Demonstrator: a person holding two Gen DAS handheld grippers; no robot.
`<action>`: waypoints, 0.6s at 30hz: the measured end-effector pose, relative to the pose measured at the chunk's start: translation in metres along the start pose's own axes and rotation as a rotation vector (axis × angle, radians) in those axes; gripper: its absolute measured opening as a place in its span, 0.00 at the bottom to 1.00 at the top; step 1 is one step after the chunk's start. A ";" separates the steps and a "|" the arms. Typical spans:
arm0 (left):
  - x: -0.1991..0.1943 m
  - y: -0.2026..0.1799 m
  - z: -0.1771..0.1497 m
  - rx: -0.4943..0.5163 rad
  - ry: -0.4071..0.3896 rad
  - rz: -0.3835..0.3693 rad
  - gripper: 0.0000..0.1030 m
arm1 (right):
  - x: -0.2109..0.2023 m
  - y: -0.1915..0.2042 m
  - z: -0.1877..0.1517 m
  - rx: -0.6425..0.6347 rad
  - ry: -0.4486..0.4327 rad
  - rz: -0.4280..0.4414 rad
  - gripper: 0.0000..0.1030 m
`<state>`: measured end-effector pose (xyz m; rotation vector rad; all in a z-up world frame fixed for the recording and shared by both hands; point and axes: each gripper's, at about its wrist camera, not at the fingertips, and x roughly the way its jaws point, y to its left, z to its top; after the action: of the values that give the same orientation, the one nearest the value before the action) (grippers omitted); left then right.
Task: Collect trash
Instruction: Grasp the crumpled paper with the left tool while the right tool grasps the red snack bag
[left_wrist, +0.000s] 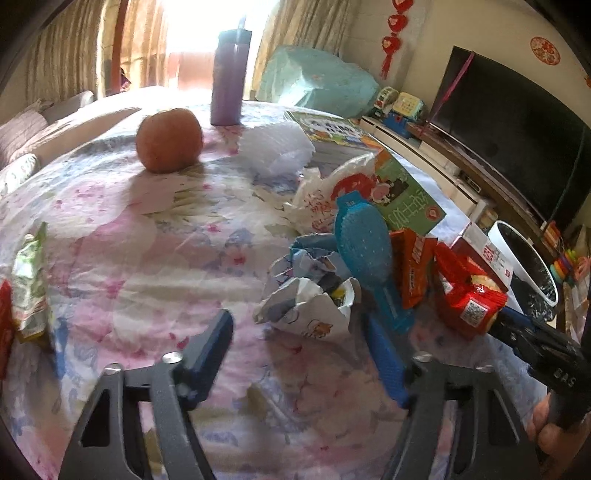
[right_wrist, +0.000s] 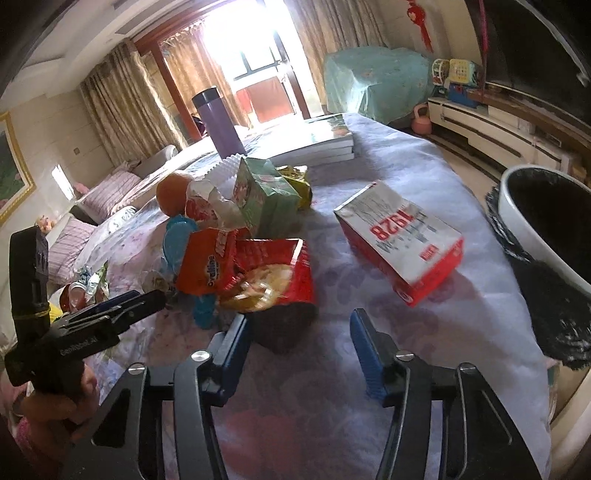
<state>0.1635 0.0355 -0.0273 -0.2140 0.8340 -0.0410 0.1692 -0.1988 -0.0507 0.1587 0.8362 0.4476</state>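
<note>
Looking along the left gripper (left_wrist: 299, 332), the blue fingers (left_wrist: 216, 339) stand spread with nothing pinched; floral tablecloth (left_wrist: 147, 258) shows in the gap. A crumpled paper wrapper (left_wrist: 310, 299) lies at twelve o'clock just beyond the fingertips, nearer the right-hand finger, not touching either as far as I can tell. A blue hairbrush (left_wrist: 364, 243) leans past it at one o'clock, with an orange snack packet (left_wrist: 412, 266) and a red snack bag (left_wrist: 467, 299) at two o'clock. The white trash bin (left_wrist: 524, 266) with its black liner sits at three o'clock beyond the table edge. An orange (left_wrist: 169, 139) rests at eleven o'clock, a purple bottle (left_wrist: 229, 77) behind it. A green wrapper (left_wrist: 29, 284) lies at nine o'clock.

From the right wrist, the right gripper (right_wrist: 299, 332) likewise has its fingers (right_wrist: 364, 347) spread and empty. The red snack bag (right_wrist: 273, 277) lies open at eleven o'clock, its lower edge just above the left-hand fingertip; contact is unclear. A red and white box (right_wrist: 402, 236) lies at one o'clock, apart from the fingers. The trash bin (right_wrist: 517, 206) stands at three o'clock. The left gripper (right_wrist: 122, 306) enters at nine o'clock, held by a hand (right_wrist: 62, 402).
</note>
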 end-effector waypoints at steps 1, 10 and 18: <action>0.004 0.000 0.000 0.001 0.014 -0.009 0.46 | 0.003 0.001 0.001 -0.003 0.004 0.001 0.41; 0.002 -0.003 -0.003 0.031 -0.004 -0.036 0.10 | 0.002 0.007 -0.002 -0.020 0.003 0.000 0.00; -0.022 -0.017 -0.019 0.071 -0.027 -0.077 0.09 | -0.022 0.004 -0.007 -0.011 -0.036 0.000 0.00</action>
<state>0.1357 0.0179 -0.0196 -0.1792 0.7957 -0.1396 0.1495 -0.2053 -0.0394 0.1562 0.7988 0.4476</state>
